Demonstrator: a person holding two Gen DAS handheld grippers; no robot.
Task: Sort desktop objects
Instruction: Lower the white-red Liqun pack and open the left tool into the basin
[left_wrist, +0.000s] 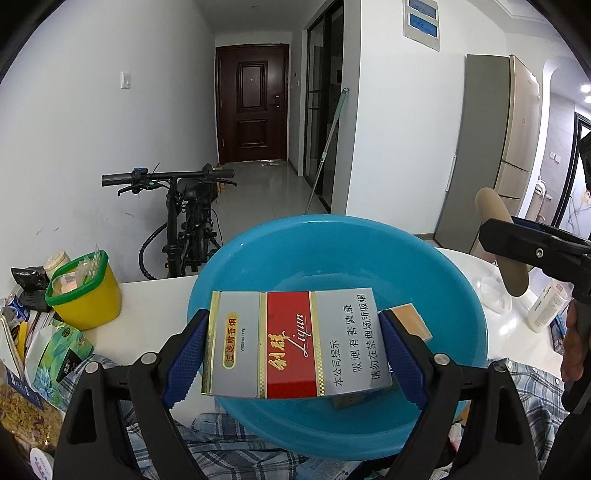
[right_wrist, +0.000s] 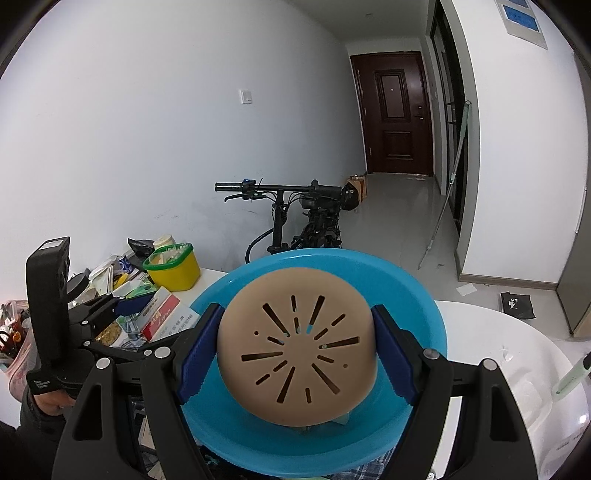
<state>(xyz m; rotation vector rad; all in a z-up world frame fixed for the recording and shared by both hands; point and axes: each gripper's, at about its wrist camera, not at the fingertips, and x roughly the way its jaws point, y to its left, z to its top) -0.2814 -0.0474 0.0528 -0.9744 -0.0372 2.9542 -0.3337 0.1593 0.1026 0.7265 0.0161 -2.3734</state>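
My left gripper is shut on a silver and red cigarette carton and holds it over the near rim of a blue plastic basin. A tan box lies inside the basin behind the carton. My right gripper is shut on a round tan slotted lid and holds it above the same blue basin. The right gripper and the tan lid also show at the right edge of the left wrist view. The left gripper with the carton shows at the left of the right wrist view.
A yellow tub with a green rim stands on the white table at the left, beside packets and papers. A plaid cloth lies under the basin. A white bottle stands at the right. A bicycle is behind the table.
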